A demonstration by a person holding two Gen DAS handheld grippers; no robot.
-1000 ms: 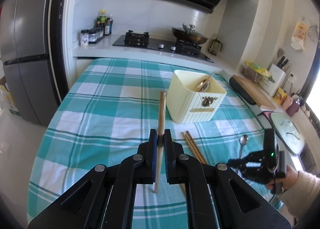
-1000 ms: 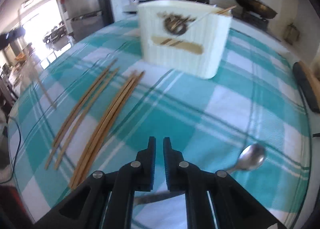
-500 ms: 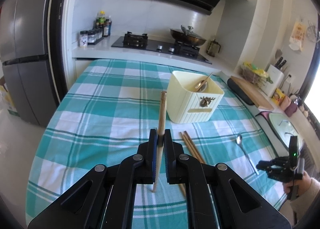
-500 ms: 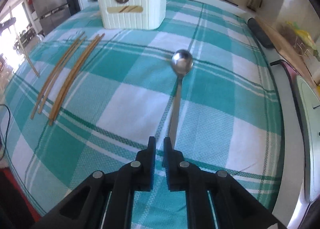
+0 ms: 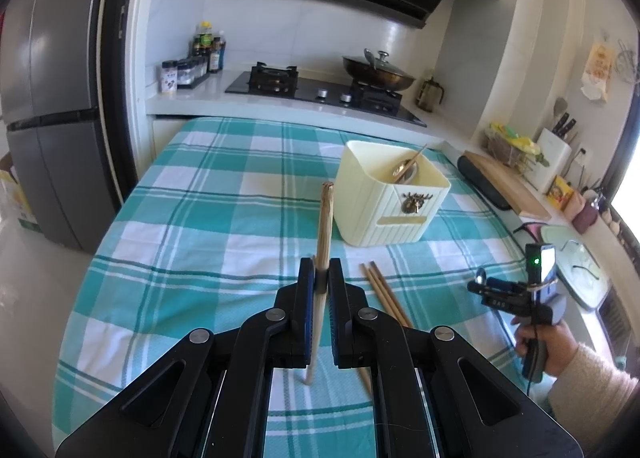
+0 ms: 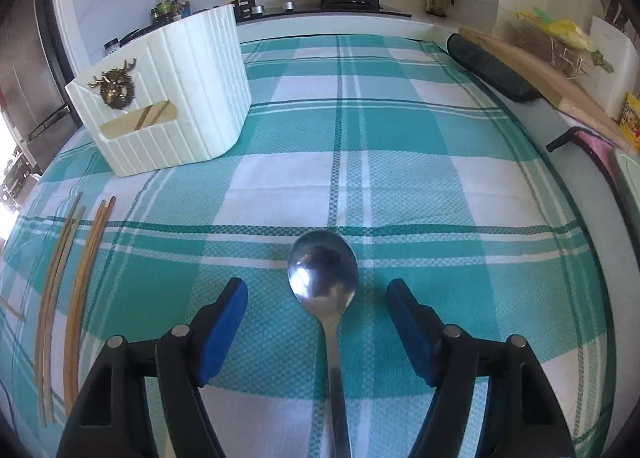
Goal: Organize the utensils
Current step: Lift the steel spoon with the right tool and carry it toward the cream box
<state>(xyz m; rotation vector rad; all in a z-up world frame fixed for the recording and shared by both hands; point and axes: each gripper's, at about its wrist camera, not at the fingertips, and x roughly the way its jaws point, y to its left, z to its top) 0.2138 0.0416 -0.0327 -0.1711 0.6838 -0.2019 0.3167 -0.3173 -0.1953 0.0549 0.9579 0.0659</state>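
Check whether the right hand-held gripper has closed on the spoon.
No, the right hand-held gripper is open, its fingers either side of the spoon.

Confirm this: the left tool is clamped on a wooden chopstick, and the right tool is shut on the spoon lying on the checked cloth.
Not quite. The right tool is open: in the right wrist view its blue pads stand apart on either side of the spoon, not touching it. The rest holds: the left tool is clamped on a wooden chopstick, and the spoon lies on the checked cloth.
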